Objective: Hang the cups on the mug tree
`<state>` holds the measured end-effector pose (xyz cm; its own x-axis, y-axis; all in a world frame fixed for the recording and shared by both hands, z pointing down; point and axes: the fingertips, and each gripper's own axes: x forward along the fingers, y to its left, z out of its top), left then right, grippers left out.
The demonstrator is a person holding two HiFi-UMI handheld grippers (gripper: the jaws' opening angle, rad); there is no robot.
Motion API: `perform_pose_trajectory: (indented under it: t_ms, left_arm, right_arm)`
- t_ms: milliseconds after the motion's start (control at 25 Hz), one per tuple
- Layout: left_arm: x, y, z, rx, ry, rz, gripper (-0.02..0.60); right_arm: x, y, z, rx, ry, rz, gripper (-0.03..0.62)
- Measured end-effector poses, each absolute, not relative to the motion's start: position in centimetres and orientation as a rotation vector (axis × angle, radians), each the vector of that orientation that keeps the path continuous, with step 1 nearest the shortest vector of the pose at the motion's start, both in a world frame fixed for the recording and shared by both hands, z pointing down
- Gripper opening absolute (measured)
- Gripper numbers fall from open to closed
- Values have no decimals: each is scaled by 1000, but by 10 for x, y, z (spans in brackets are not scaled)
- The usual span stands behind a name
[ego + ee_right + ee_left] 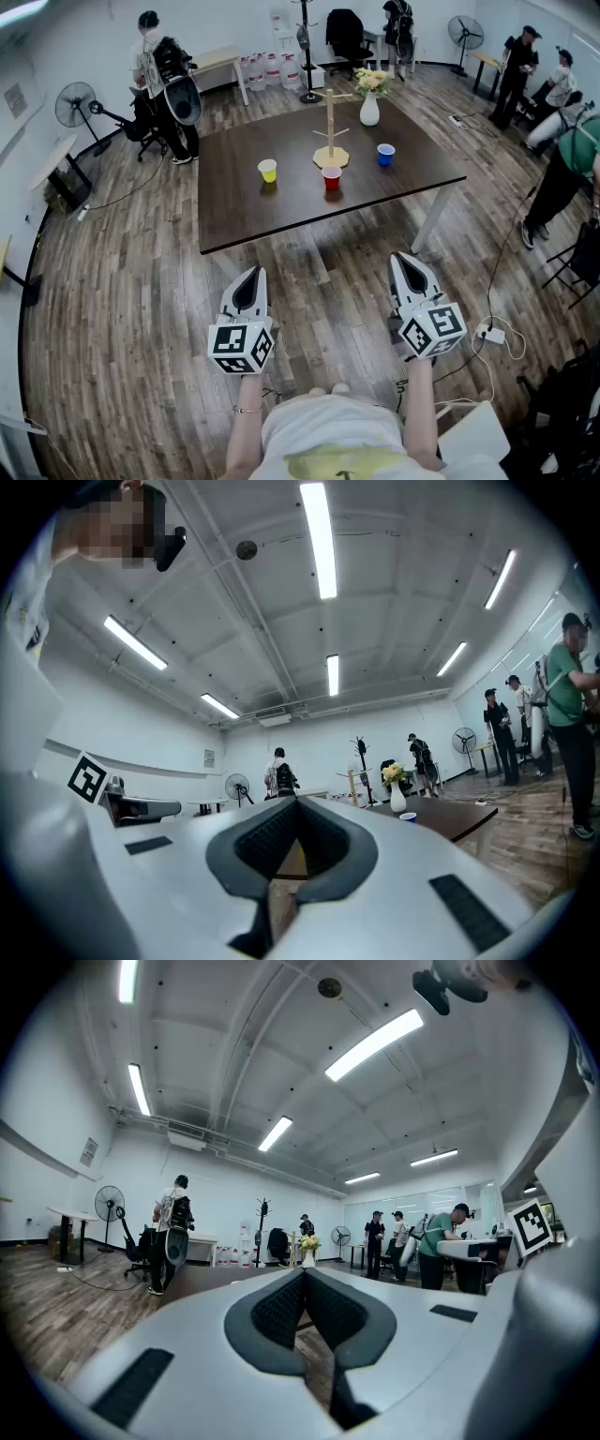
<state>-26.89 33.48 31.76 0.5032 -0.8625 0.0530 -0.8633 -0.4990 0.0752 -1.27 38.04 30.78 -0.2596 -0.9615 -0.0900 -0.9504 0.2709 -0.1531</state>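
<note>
A wooden mug tree (330,127) stands bare near the far middle of the dark table (244,202). A yellow cup (268,171), a red cup (331,177) and a blue cup (385,155) sit on the table around it. My left gripper (248,277) and right gripper (409,262) hang over the floor well short of the table's near edge, both shut with nothing in them. In the right gripper view the blue cup (408,816) and the mug tree (354,787) show beyond the joined jaws; the left gripper view shows the mug tree (293,1249) far off.
A white vase with flowers (369,103) stands just behind the mug tree. Several people stand around the room, with fans (73,103), chairs and a coat rack (307,52). A power strip with cables (490,335) lies on the floor by my right side.
</note>
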Motion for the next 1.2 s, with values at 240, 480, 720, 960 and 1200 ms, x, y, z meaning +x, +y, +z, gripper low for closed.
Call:
perform_pose_trajectory:
  t_ms: [240, 480, 720, 960, 1200]
  left_arm:
    - [-264, 339, 318, 2623, -1524, 15, 23]
    - [-254, 342, 320, 2615, -1530, 15, 23]
    - [-240, 349, 326, 2602, -1519, 18, 23]
    - [-227, 346, 335, 2582, -1498, 39, 23]
    - [-207, 324, 344, 2567, -1474, 59, 23]
  right_arm:
    - [-1, 385, 310, -1806, 2360, -115, 20]
    - [9, 385, 315, -1796, 2356, -129, 20]
    - [15, 384, 319, -1777, 2362, -143, 20]
    - [22, 379, 323, -1762, 2356, -162, 20]
    - [40, 361, 332, -1777, 2337, -192, 20]
